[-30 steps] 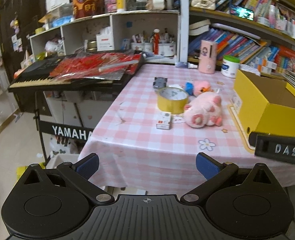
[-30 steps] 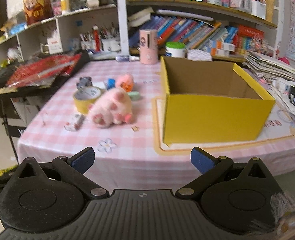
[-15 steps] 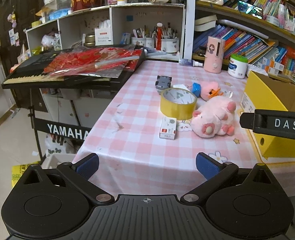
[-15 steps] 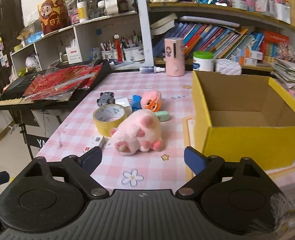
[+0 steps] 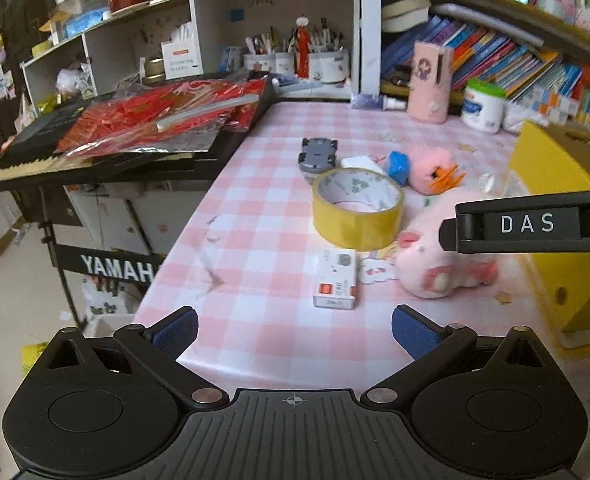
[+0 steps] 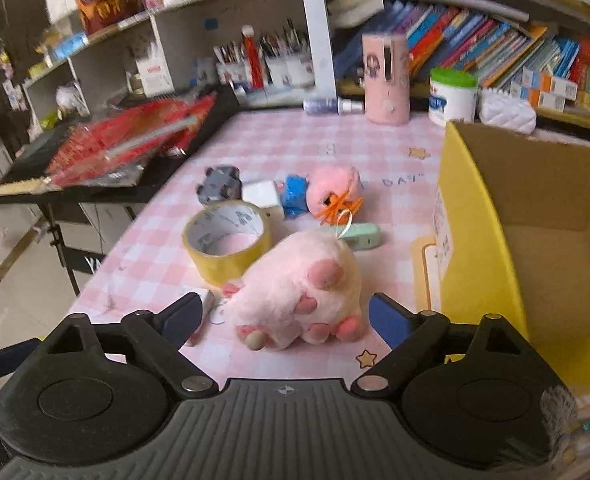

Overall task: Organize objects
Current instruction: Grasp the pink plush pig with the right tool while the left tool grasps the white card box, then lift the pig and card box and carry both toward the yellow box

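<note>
While only the right wrist view looks inside the yellow box (image 6: 491, 248), the pink plush paw (image 6: 307, 292) lies on the table between the right gripper (image 6: 285, 318)'s wide-open fingers, untouched, and the left gripper (image 5: 295, 330) gapes empty near the small white box (image 5: 335, 278).

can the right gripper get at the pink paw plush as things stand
Probably yes. The right gripper is open, and the paw plush lies right ahead between its fingers with nothing in front; the tape roll sits beside it.
</note>
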A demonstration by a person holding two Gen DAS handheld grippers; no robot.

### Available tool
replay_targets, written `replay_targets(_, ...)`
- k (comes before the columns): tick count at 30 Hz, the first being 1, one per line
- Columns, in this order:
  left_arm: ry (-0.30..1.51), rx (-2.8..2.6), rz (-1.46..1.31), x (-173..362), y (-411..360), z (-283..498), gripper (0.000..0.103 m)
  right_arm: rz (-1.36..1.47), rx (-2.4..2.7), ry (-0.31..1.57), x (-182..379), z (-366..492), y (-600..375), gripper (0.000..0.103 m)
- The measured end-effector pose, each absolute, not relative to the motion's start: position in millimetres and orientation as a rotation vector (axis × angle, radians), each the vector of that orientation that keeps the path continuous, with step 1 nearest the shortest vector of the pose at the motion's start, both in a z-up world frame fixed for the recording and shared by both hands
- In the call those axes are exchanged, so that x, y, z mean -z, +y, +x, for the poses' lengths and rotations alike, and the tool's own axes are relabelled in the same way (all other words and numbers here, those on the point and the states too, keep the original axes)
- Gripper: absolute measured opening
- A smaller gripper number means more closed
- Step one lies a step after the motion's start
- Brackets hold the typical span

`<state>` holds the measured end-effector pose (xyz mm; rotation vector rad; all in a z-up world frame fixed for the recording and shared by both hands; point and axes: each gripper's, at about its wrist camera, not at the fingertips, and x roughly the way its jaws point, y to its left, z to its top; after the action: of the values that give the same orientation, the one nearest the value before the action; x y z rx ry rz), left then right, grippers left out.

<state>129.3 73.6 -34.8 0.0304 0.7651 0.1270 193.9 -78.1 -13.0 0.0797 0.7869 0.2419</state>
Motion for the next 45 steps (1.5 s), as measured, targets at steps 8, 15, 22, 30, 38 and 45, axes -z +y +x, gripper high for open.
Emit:
replay_targets(8,0.807,-0.083,0.06,47.6,72.3,160.6,0.103,0.104,-0.202,0.895,38.9,240.2,-73.9,0.098)
replay_targets(15,0.839,-0.059,0.081,58.9,68.6,184.5,0.101,0.128,-0.259,0.923,43.9,258.6,-74.1,0.083)
replay_targets(22,0.88,-0.024,0.079,67.9,63.0,206.5,0.079,0.122,-0.275,0.797,16.2,257.0,-86.8,0.049)
replay_targets(30,0.9,0.008,0.037,70.7,64.2,213.2,0.028,0.141,-0.273,0.693,-6.0,247.6,-100.9,0.049)
replay_targets(38,0.841,0.01,-0.054,50.1,72.8,197.8,0.028,0.132,-0.258,0.689,-11.7,233.8,-108.8,0.049)
replay_targets(45,0.782,-0.002,-0.114,26.0,80.4,162.7,0.028,0.069,-0.315,0.693,-11.8,206.9,-101.5,0.049)
